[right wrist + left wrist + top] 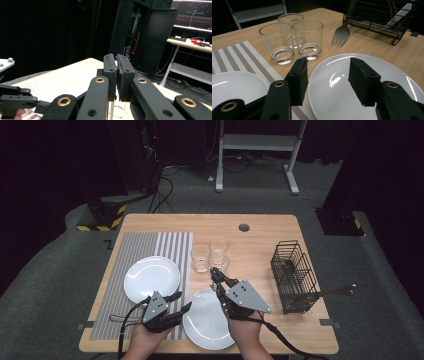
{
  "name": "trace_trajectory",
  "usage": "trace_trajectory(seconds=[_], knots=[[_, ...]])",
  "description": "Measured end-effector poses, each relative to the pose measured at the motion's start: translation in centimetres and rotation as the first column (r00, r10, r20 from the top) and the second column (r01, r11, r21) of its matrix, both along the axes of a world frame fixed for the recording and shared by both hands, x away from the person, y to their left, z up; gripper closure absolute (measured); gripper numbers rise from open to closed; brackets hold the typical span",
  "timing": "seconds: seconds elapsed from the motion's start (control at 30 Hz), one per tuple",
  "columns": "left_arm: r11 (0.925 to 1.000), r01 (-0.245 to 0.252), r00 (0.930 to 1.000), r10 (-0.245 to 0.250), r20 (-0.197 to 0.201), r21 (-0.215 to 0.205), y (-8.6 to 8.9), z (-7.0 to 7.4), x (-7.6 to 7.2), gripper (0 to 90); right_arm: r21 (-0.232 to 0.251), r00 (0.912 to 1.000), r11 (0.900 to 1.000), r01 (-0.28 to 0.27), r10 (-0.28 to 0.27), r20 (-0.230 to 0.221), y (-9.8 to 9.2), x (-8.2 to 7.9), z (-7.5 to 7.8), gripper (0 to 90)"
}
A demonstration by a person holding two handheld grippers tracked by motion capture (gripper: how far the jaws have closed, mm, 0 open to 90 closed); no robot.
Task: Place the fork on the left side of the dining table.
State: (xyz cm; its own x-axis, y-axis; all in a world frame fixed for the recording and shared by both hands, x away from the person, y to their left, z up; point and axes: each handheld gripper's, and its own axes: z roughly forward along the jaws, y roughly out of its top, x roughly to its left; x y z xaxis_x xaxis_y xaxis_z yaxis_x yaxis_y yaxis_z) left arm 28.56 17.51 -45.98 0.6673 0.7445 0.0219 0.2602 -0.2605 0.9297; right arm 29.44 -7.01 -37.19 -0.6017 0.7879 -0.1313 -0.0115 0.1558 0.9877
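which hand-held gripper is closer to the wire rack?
Right. The right hand-held gripper sits mid-table beside the glasses, a bare stretch of table short of the wire rack; the left hand-held gripper is farther off, by the placemat's edge.

Two white plates [151, 278] [207, 320] are counted on the tabletop [260, 232]. Three clear drinking glasses [277, 43] [308, 38] [290, 18] are seen grouped together. One fork [341, 33], one black wire rack [294, 276] and one striped placemat [137, 245] are counted. Two tongs [181, 303] [215, 272] are counted, one per hand.
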Motion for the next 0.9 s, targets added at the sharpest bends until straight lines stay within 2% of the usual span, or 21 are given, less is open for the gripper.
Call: trace_trajectory(seconds=[0.03,0.17,0.37,0.5,0.9], knots=[[0.9999,0.004,1.0,-0.004,-0.002,-0.016,-0.1,0.1,0.0,50.7,-0.002,1.0,1.0,-0.005,0.005,0.0,0.1,-0.1,0.0,86.8],[0.9997,0.008,1.0,-0.008,0.001,-0.023,-0.5,0.2,0.1,50.8,-0.003,0.9999,1.0,-0.01,0.01,-0.003,0.3,-0.2,0.0,86.8],[0.9997,0.019,0.9997,-0.019,0.015,-0.015,-1.0,0.2,0.2,51.7,-0.015,0.9998,1.0,-0.016,0.016,-0.013,0.5,0.0,-0.1,86.8],[0.9991,0.024,0.9997,-0.024,0.006,-0.034,-1.3,0.2,0.4,51.9,-0.013,0.9997,1.0,-0.02,0.019,-0.017,0.6,0.0,0.0,86.8],[0.998,0.041,0.999,-0.04,0.021,-0.049,-2.5,0.9,1.3,52.6,-0.013,0.9992,0.999,-0.037,0.036,-0.017,1.2,-0.1,-0.2,86.8]])
